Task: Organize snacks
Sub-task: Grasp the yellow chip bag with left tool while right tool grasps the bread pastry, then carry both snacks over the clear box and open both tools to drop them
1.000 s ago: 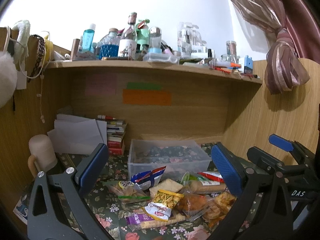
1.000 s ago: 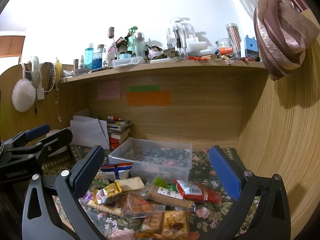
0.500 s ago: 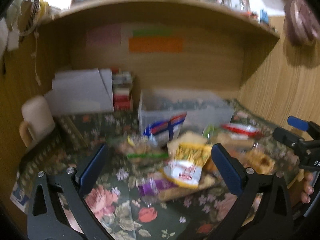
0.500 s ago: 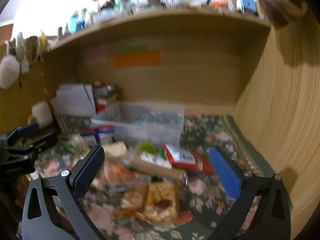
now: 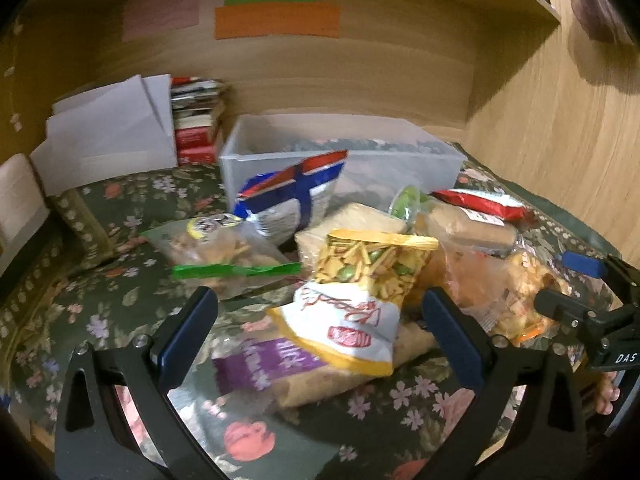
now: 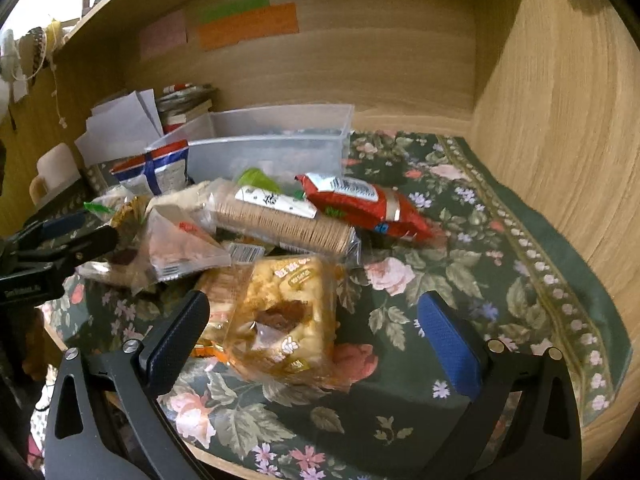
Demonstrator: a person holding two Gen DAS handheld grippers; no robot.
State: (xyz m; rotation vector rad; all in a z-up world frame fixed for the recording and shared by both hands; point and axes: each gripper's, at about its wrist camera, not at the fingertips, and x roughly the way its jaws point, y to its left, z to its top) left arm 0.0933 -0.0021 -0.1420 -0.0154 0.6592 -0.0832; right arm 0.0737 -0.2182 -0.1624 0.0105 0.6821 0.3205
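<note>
A heap of snack packs lies on the floral cloth in front of a clear plastic bin (image 5: 340, 160) (image 6: 264, 148). My left gripper (image 5: 320, 332) is open, its fingers on either side of a yellow-and-white snack bag (image 5: 352, 304) that rests on a purple-labelled pack (image 5: 260, 364). My right gripper (image 6: 312, 328) is open just above a clear pack of golden puffed squares (image 6: 280, 312). Behind that lie a sleeve of round crackers (image 6: 288, 224) and a red packet (image 6: 368, 204). A blue-and-red bag (image 5: 292, 196) leans on the bin.
White folded papers (image 5: 108, 136) and a stack of books (image 5: 196, 120) stand at the back left, a pale mug (image 6: 52, 172) further left. Wooden walls close the back and right side (image 6: 560, 100). Bare floral cloth (image 6: 480, 240) stretches right of the heap.
Both grippers have dropped and tilted down toward the snack heap, which now fills the views. The shelf of bottles has left the frame. Both stay open.
</note>
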